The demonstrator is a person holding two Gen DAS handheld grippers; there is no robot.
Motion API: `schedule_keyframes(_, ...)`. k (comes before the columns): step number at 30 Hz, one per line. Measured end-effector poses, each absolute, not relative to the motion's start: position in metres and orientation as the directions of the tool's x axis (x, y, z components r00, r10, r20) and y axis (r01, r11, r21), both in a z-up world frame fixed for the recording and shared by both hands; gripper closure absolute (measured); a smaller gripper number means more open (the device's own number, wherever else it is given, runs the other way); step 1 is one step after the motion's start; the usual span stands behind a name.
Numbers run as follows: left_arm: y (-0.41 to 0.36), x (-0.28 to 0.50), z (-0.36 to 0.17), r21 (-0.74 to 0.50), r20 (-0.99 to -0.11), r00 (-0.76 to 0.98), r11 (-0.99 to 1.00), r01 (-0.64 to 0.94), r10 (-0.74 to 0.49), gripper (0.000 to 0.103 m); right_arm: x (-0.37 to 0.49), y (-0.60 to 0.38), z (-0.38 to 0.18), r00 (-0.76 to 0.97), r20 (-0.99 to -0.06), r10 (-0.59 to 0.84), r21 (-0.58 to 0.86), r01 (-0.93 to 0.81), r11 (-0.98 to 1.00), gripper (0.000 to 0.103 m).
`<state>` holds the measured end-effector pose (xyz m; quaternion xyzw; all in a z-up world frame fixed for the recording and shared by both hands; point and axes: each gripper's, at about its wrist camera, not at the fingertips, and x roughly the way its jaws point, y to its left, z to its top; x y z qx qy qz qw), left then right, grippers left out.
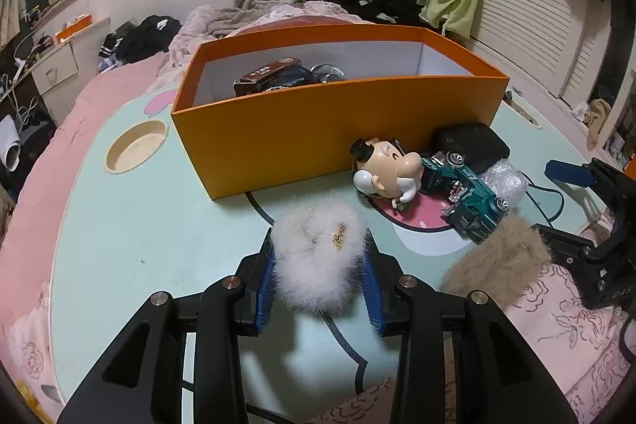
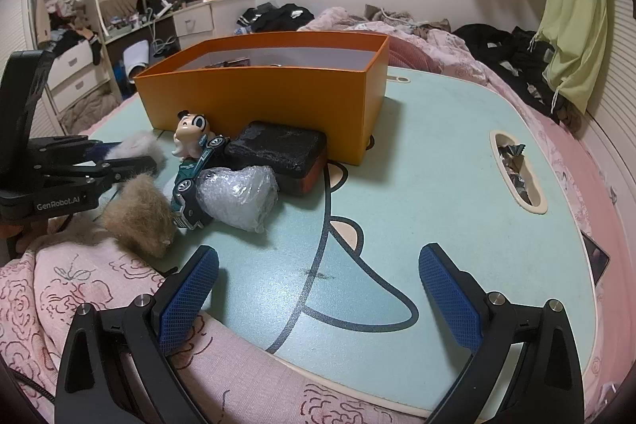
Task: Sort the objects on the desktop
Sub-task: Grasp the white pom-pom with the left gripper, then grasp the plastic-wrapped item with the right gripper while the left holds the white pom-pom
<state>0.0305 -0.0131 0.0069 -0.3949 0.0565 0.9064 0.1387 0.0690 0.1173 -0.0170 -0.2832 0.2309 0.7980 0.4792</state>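
Note:
My left gripper (image 1: 320, 249) is shut on a white fluffy scrunchie (image 1: 318, 257) and holds it just above the mint-green table (image 1: 159, 225), in front of the open orange box (image 1: 338, 118). The scrunchie also shows in the right wrist view (image 2: 135, 146). A brown fluffy scrunchie (image 1: 497, 261) (image 2: 139, 217), a green toy car (image 1: 465, 193) (image 2: 194, 181), a cartoon head figurine (image 1: 387, 169) (image 2: 190, 138), a black pouch (image 1: 469, 142) (image 2: 278, 150) and a bubble-wrap bundle (image 2: 238, 197) lie beside the box. My right gripper (image 2: 318, 281) is open and empty above the table's near edge.
The box holds a dark packet (image 1: 262, 78) and a round metal lid (image 1: 328, 72). The table has a round cup recess (image 1: 135, 146) and a slot with foil scraps (image 2: 516, 169). Pink bedding (image 2: 79, 304) surrounds the table; clothes lie behind.

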Motion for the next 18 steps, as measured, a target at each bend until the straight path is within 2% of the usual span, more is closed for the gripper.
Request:
schedule_keyframes(4,-0.012,0.030,0.007,-0.008,-0.732,-0.650,-0.955,-0.295,0.207,0.064,0.069,0.118,-0.013,-0.395,-0.666,0.633,0.117,-0.893,-0.434,0.003)
schedule_keyframes(6,-0.013,0.030,0.007,-0.008,-0.731,-0.650,-0.955,-0.295,0.207,0.064,0.070,0.118,-0.010,-0.415,-0.660,0.626,0.134,-0.885,-0.445,0.010)
schedule_keyframes(10,-0.012,0.030,0.006,-0.007,-0.731,-0.650,-0.955,-0.295,0.206,0.064,0.065,0.120,0.002,-0.484,-0.627,0.610,0.201,-0.858,-0.473,0.013)
schedule_keyframes(14,-0.012,0.031,0.006,-0.008,-0.731,-0.650,-0.955,-0.295,0.207,0.064,0.051,0.128,0.013,-0.535,-0.607,0.588,0.237,-0.827,-0.509,0.027)
schedule_keyframes(18,-0.012,0.031,0.006,-0.007,-0.731,-0.650,-0.956,-0.295,0.206,0.064,0.027,0.131,0.014,-0.532,-0.640,0.554,0.191,-0.809,-0.556,0.040)
